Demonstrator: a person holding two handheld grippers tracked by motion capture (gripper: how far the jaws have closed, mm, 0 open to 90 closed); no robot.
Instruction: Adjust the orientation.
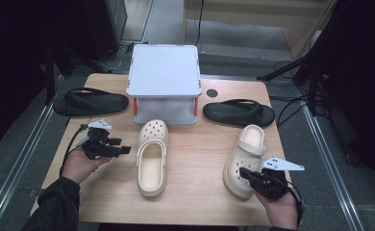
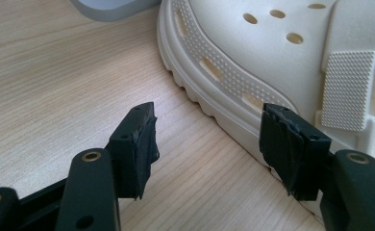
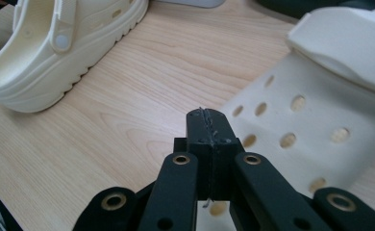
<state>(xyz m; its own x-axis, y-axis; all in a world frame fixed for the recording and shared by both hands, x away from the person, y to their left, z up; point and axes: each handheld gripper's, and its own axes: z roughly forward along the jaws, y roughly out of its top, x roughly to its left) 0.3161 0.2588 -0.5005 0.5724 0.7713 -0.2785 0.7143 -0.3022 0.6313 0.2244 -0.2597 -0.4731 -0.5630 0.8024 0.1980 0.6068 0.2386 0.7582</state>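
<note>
Two cream clogs sit on the wooden desk (image 1: 185, 202), and each one has a hand-held gripper beside it. Left hand-held gripper (image 1: 125, 150) hovers just left of the left clog (image 1: 152, 161), jaws spread wide with nothing between them; in the left gripper view one fingertip (image 2: 291, 144) stands right at the clog's ribbed sole edge (image 2: 214, 91), the other over bare wood. Right hand-held gripper (image 1: 244, 172) has its jaws pressed fully together, with no sign of anything pinched between them, its tip over the perforated toe of the right clog (image 1: 245, 161); whether it touches the foam I cannot tell.

Room to move: a broad strip of open wood runs between the two clogs and along the near desk edge. The right clog lies close to the desk's right edge, angled, heel strap toward the back.

Behind them, a grey two-tier shoe rack (image 1: 164, 84) with orange posts stands at the back centre, its lower shelf open toward the clogs. Two black flip-flops flank it: one (image 1: 90, 102) at the back left corner, partly over the edge, one (image 1: 238, 113) at the back right, just behind the right clog.

Clogs are matte moulded foam, with round vent holes, dotted texture bands and thick ridged soles.
</note>
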